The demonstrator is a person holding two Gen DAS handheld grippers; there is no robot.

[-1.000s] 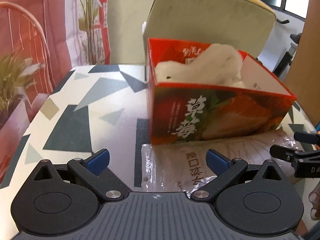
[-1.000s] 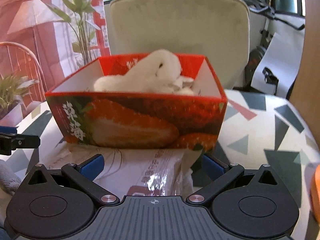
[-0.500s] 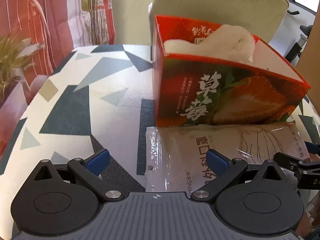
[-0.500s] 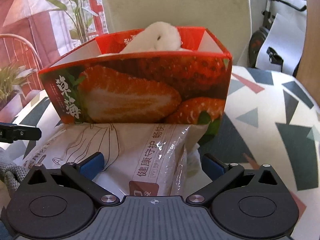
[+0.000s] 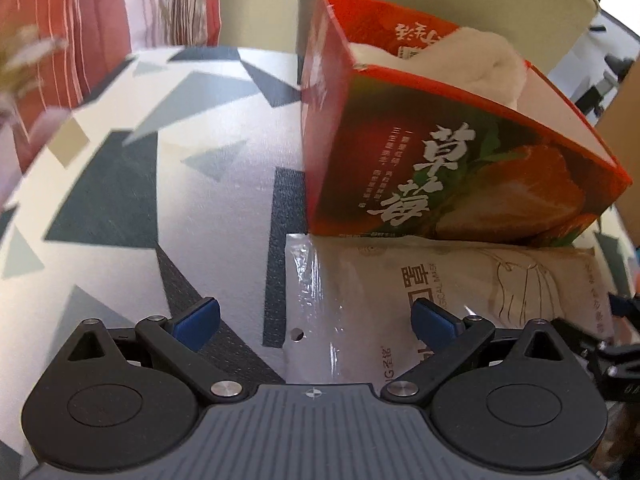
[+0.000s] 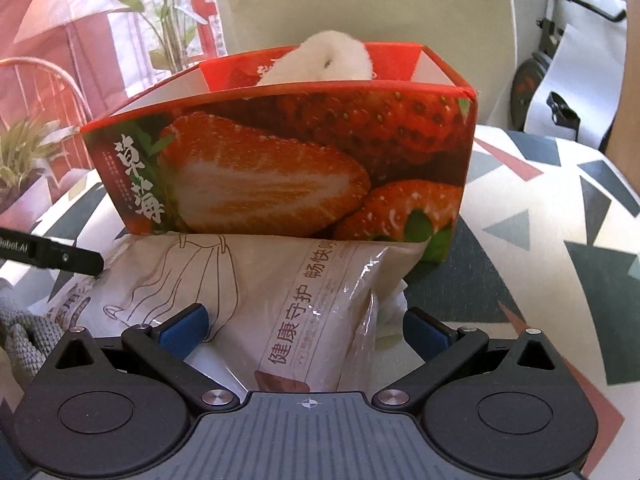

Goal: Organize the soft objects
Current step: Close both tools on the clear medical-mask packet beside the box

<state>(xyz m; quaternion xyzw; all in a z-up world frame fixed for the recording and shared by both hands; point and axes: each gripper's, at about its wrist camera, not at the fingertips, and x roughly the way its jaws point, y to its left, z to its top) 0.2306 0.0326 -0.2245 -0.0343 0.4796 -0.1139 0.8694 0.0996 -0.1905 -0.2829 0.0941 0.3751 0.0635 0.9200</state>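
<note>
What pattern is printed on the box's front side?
Big red strawberries, one cut open, with white characters on the box; clearest in the right wrist view.

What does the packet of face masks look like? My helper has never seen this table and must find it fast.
Start at the red strawberry box on the patterned table. The mask packet lies flat against the box's near side, between it and the open right claw. Unlike the fluffy white item in the box, it is a crinkly clear-edged pouch with a line-drawn mask.
</note>
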